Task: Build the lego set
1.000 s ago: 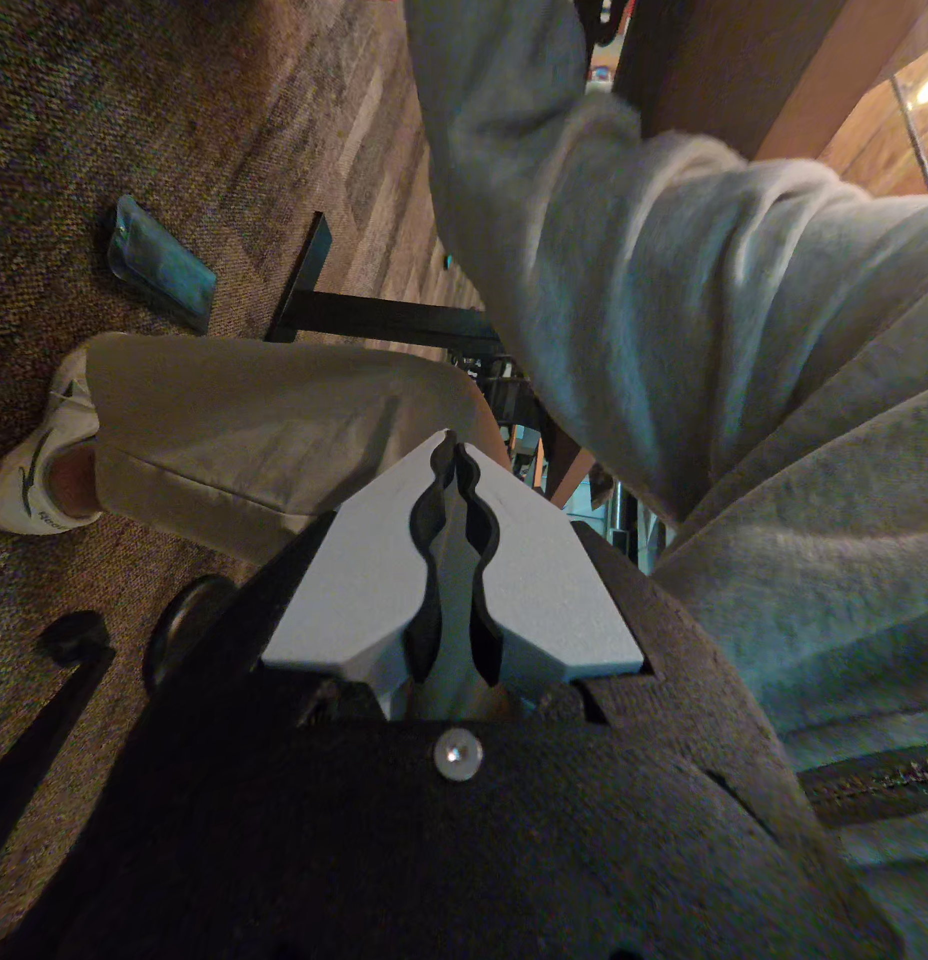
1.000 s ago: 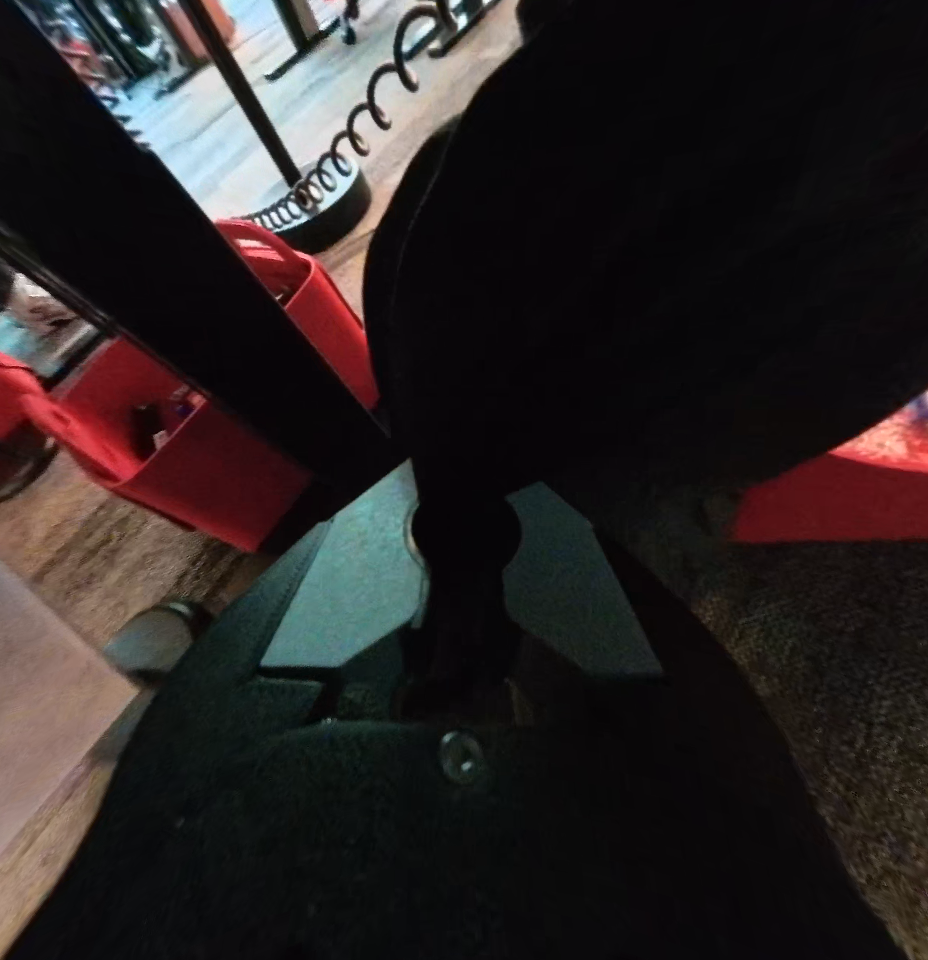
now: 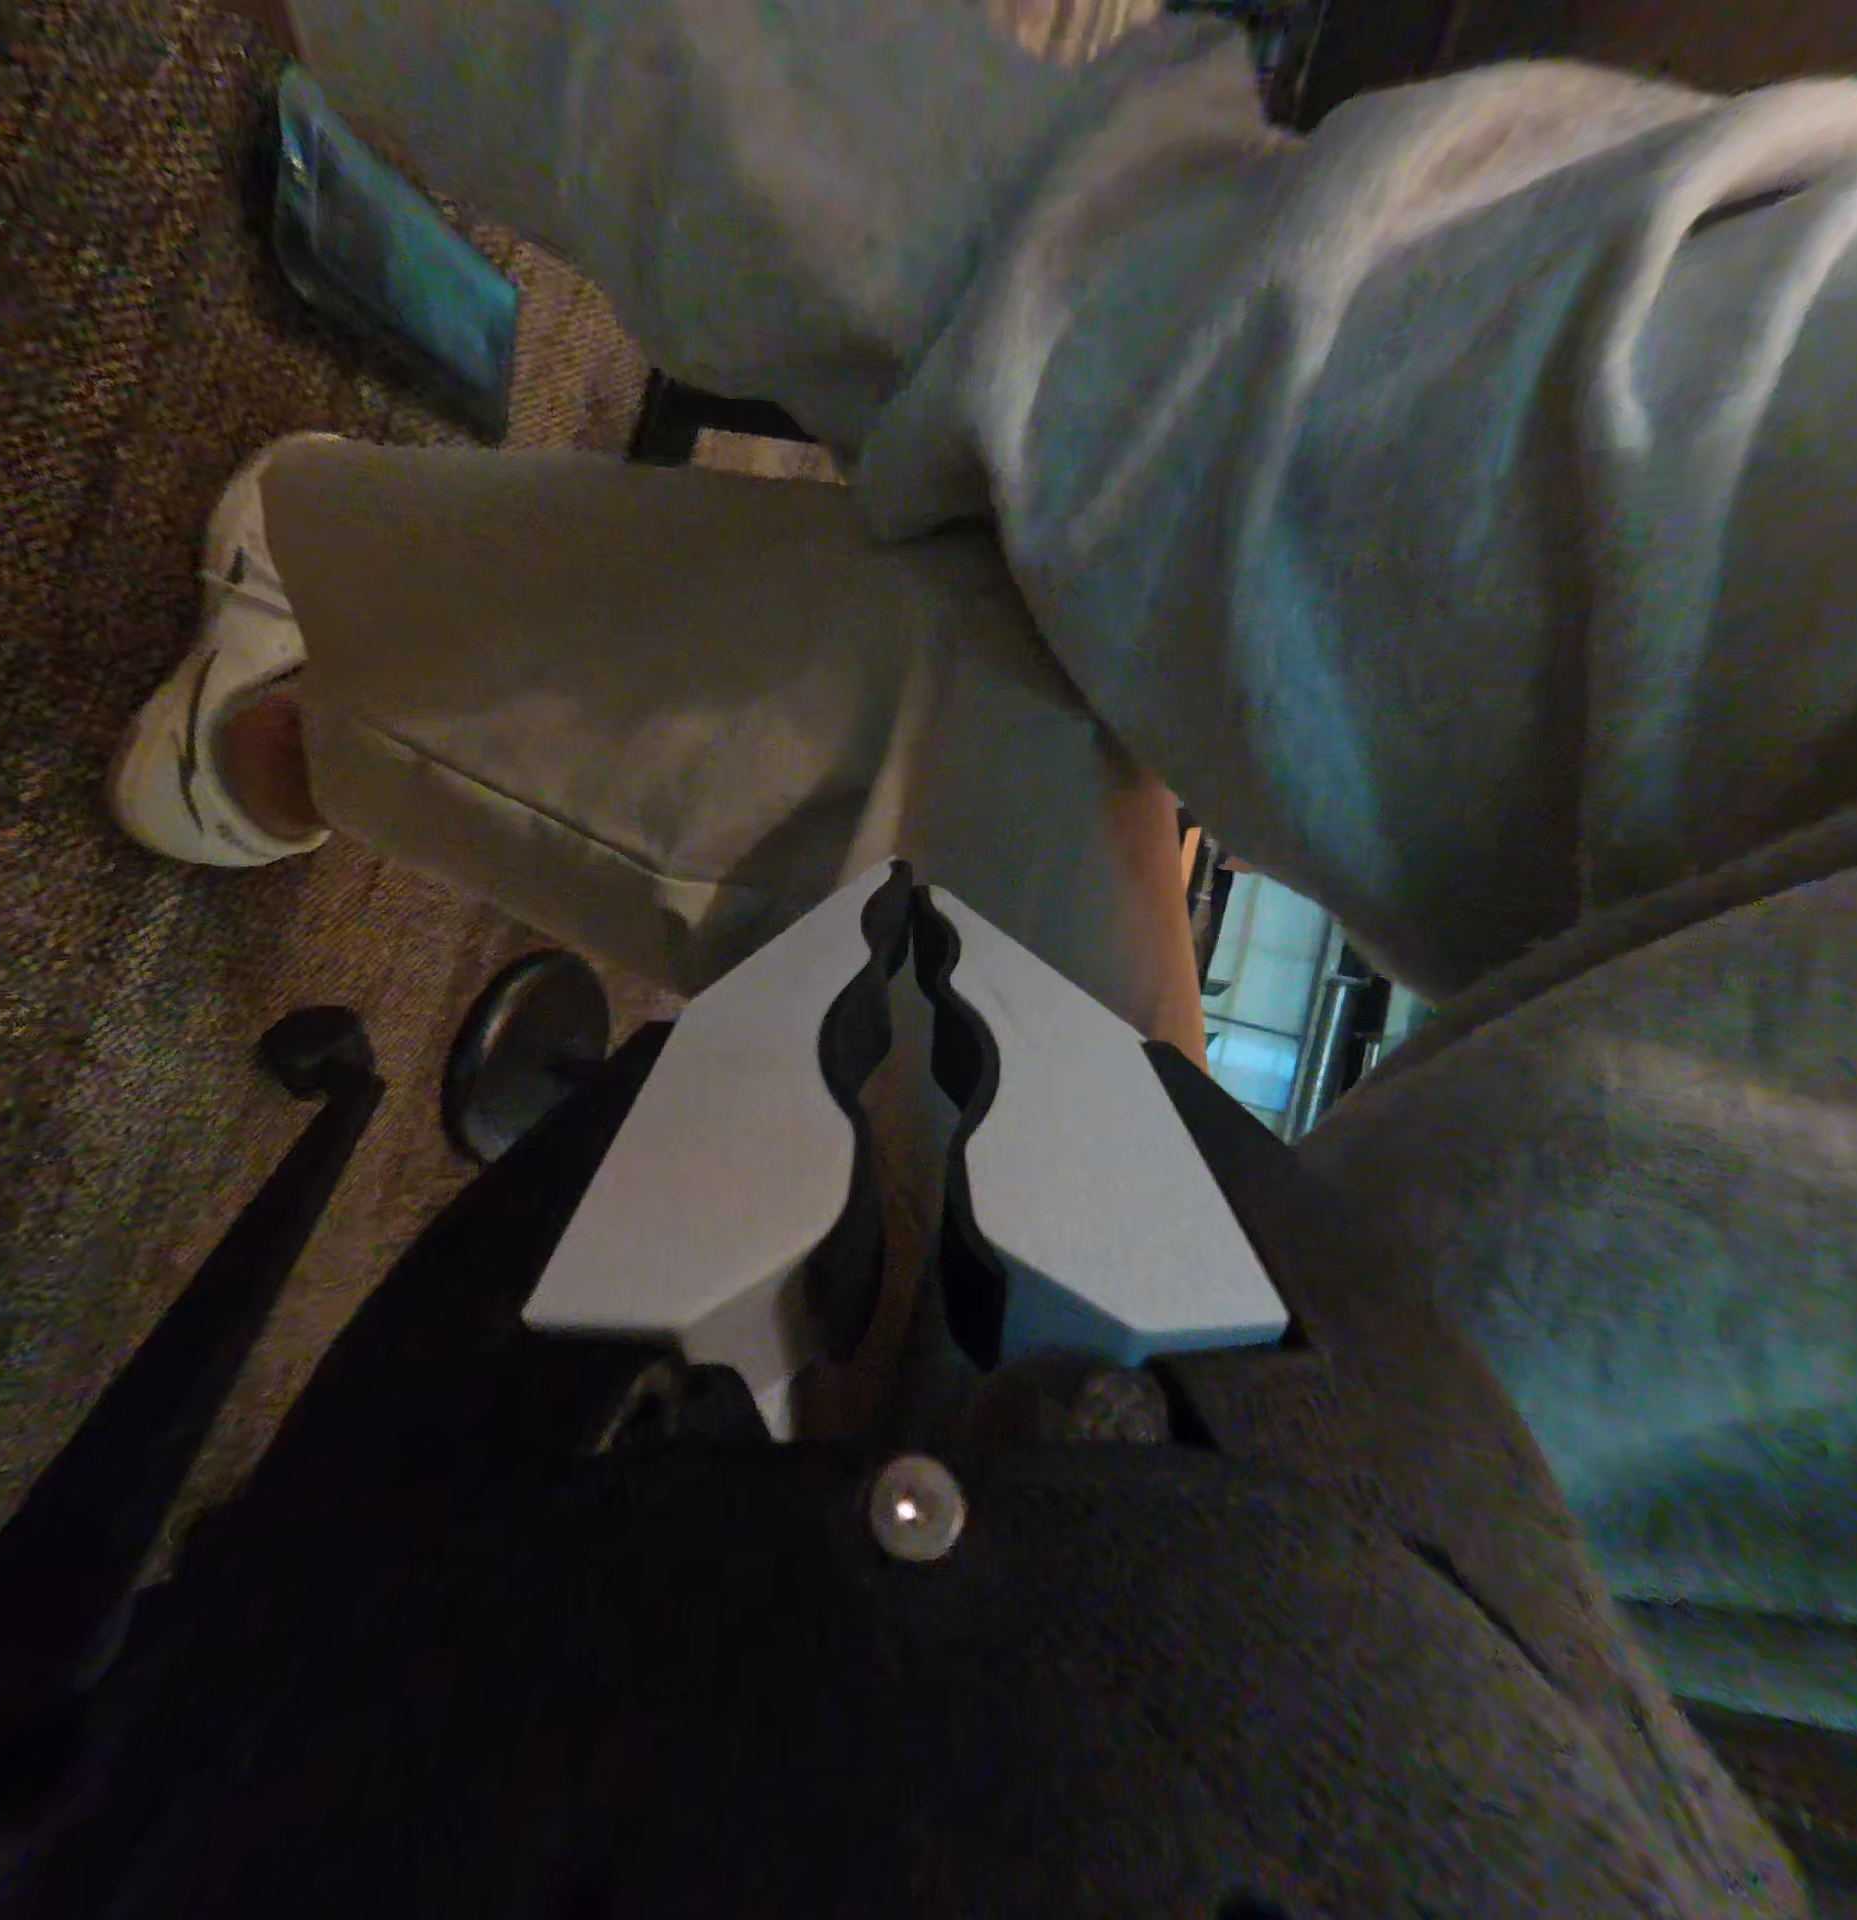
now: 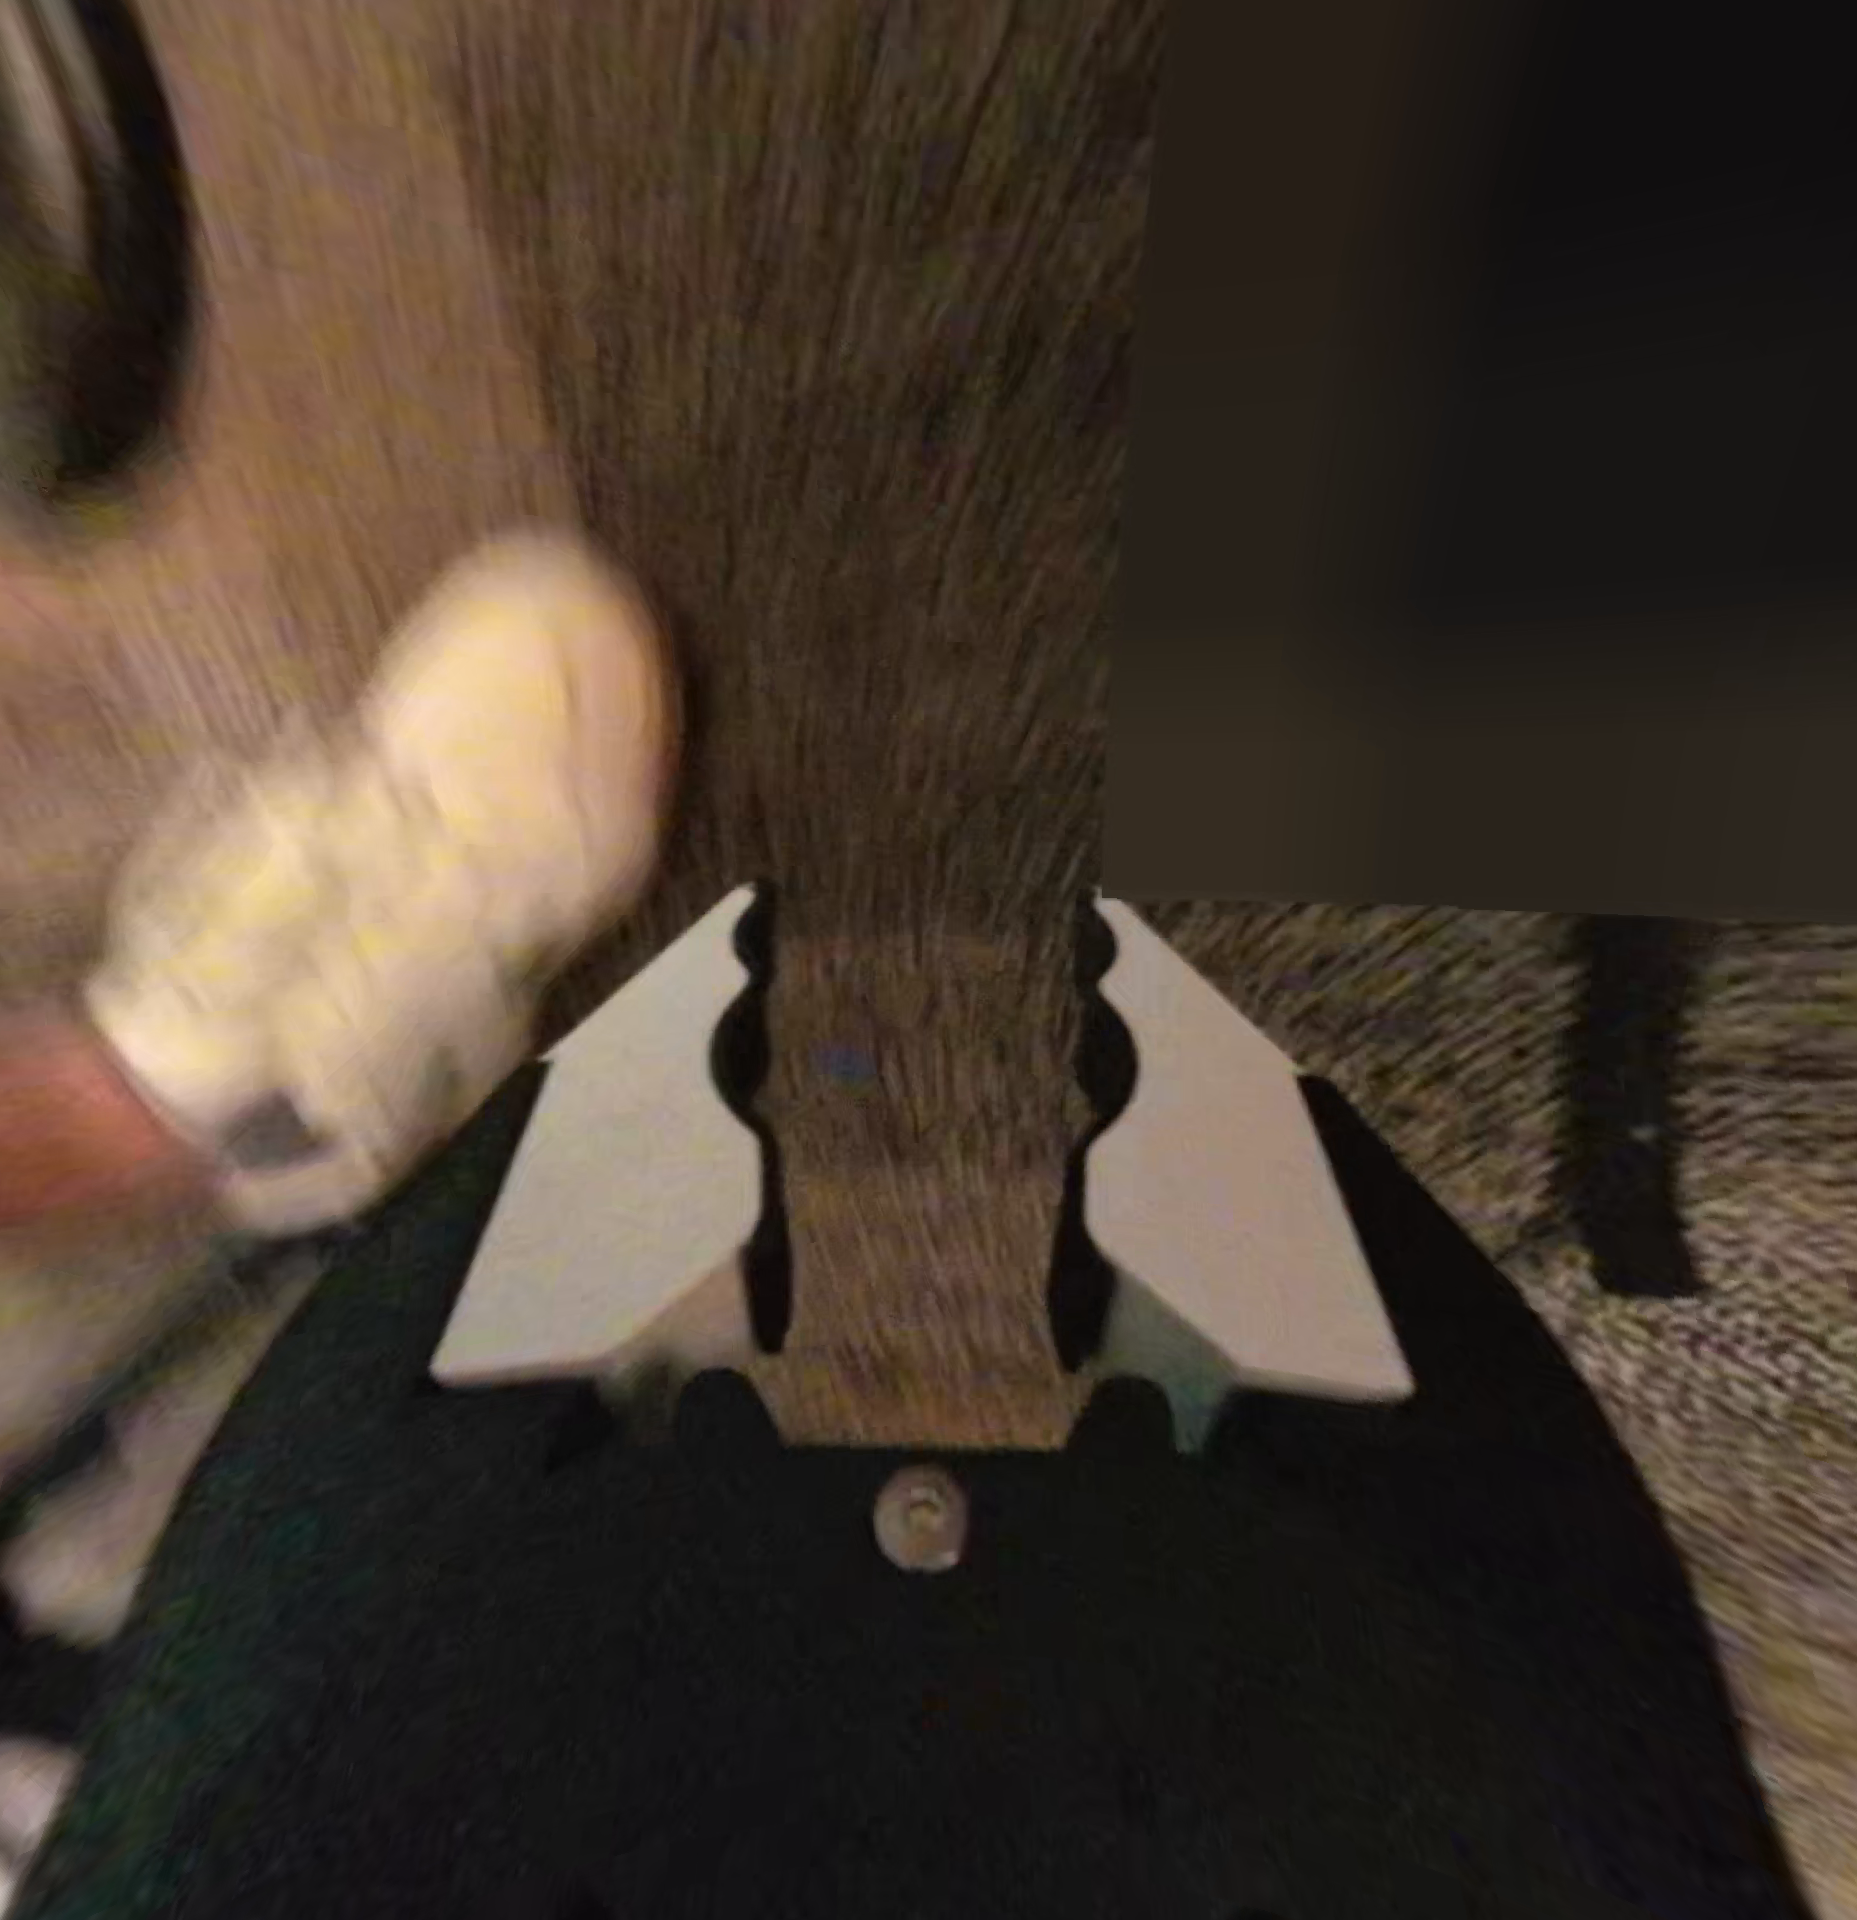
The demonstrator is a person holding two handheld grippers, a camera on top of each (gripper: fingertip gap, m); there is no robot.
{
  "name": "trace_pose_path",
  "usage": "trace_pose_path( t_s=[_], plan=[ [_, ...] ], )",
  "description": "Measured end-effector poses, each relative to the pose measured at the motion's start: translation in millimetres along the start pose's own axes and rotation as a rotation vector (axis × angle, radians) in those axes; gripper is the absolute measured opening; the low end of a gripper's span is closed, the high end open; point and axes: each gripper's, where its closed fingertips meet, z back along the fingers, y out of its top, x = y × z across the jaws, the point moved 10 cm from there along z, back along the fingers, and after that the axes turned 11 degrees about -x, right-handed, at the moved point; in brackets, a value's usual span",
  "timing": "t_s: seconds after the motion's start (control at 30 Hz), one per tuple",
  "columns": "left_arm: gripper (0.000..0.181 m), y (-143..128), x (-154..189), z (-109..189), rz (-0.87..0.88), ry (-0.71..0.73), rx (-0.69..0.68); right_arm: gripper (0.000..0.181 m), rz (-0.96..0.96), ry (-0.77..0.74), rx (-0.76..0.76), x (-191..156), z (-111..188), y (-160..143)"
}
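No lego parts show in either view. My left gripper [image 3: 911, 906] is shut with nothing between its grey fingers. It points down at a person's beige trouser leg [image 3: 591, 665] and white shoe [image 3: 197, 748] on the carpet. My right gripper [image 4: 924, 914] is open and empty, with brown carpet [image 4: 851, 416] showing between its fingers. The right wrist view is heavily blurred. A pale blurred shape, probably a white shoe [image 4: 404, 852], lies just left of the right gripper.
A grey sweatshirt sleeve [image 3: 1319, 416] fills the upper right of the left wrist view. A teal packet [image 3: 394, 270] lies on the carpet. A black chair leg [image 3: 176, 1299] and castor [image 3: 519, 1049] sit lower left. A dark panel [image 4: 1506, 447] stands right of the right gripper.
The right gripper has swung away from the red bins and a dark object to face the carpet, and its jaws now show open. The left gripper shifted slightly and stays shut.
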Motion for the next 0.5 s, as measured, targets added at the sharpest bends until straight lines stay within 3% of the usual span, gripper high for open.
trace_pose_path(
  t_s=[0.03,0.1,0.17,0.23,0.3,0.4,0.5],
  plan=[
    [0.0,-0.2,-0.7,-1.1,0.004,0.003,-0.003,0.049,0.133,-0.018,-0.172,-6.7,-32.7,-26.8],
    [0.0,-1.0,-2.4,-4.2,0.001,0.028,-0.017,0.043,0.434,-0.061,-0.354,-18.3,-77.1,-68.1],
    [0.0,-0.5,-2.9,-7.8,0.007,0.019,-0.025,0.035,0.782,-0.153,-0.336,-26.2,-95.9,-89.5],
    [0.0,0.2,-3.5,-11.3,0.011,0.016,-0.032,0.03,0.988,-0.181,-0.25,-32.9,-101.7,-95.3],
    [0.0,0.9,-2.8,-14.7,0.01,0.003,-0.046,0.029,0.999,-0.179,-0.197,-34.9,-107.0,-91.3],
    [0.0,1.1,-4.1,-14.6,-0.001,0.028,-0.053,0.029,1.011,-0.062,-0.263,-40.7,-120.2,-91.5],
    [0.0,1.3,-4.7,-12.8,0.007,0.017,-0.04,0.028,1.129,-0.266,-0.233,-39.4,-133.3,-94.1]
  ],
)
